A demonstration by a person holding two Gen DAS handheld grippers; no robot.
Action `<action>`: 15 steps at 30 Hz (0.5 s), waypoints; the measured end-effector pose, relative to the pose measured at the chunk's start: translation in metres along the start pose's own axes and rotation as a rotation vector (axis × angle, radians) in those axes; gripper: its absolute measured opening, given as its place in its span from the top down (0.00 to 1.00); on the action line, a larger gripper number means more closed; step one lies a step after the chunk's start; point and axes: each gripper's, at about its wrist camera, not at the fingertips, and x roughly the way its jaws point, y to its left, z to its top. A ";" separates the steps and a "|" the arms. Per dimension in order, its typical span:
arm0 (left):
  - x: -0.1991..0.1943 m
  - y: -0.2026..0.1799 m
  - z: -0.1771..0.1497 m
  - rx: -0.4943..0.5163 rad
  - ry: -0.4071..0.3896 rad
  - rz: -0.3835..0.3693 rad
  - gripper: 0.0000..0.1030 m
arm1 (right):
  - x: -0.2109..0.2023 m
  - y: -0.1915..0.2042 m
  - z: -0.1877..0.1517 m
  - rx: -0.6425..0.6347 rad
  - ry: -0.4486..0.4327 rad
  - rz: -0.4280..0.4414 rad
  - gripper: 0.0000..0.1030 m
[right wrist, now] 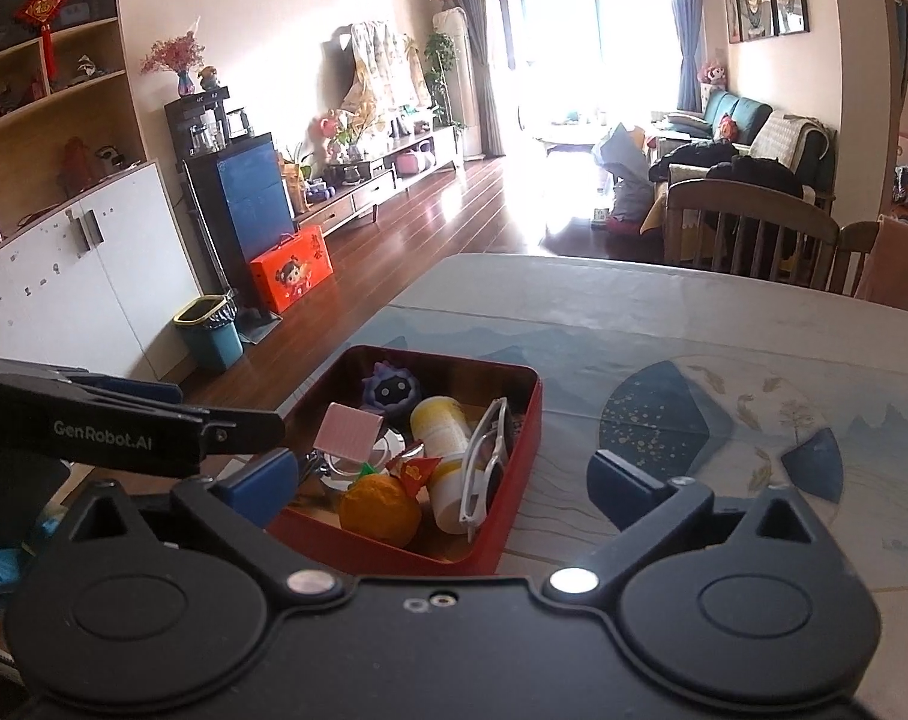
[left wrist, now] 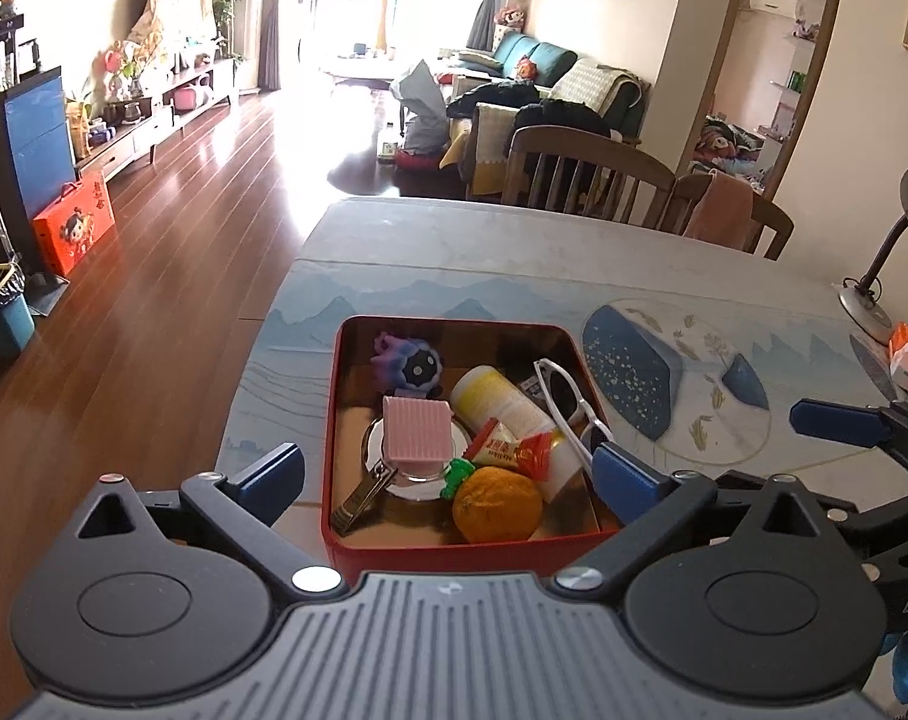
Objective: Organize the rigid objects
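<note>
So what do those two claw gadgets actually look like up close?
Both look alike: the left gripper and right gripper have black plastic bodies with round pivot housings, silver screws and blue finger pads. White "GenRobot.AI" lettering marks the left one's side.

Glossy red tin (left wrist: 342,420), glossy wood floor (left wrist: 171,252)

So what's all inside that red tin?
The red tin holds a purple toy, pink block on a shiny round thing, nail clipper, orange, white bottle, red snack packet and white sunglasses. Whatever lies under them is hidden.
</note>
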 end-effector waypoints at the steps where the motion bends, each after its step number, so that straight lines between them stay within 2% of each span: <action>1: -0.001 -0.001 -0.001 -0.003 -0.002 -0.002 0.00 | -0.001 0.000 -0.001 0.001 0.000 -0.002 0.00; 15: -0.010 -0.017 -0.013 -0.022 0.003 0.042 0.00 | -0.016 -0.012 -0.009 0.023 0.001 -0.008 0.00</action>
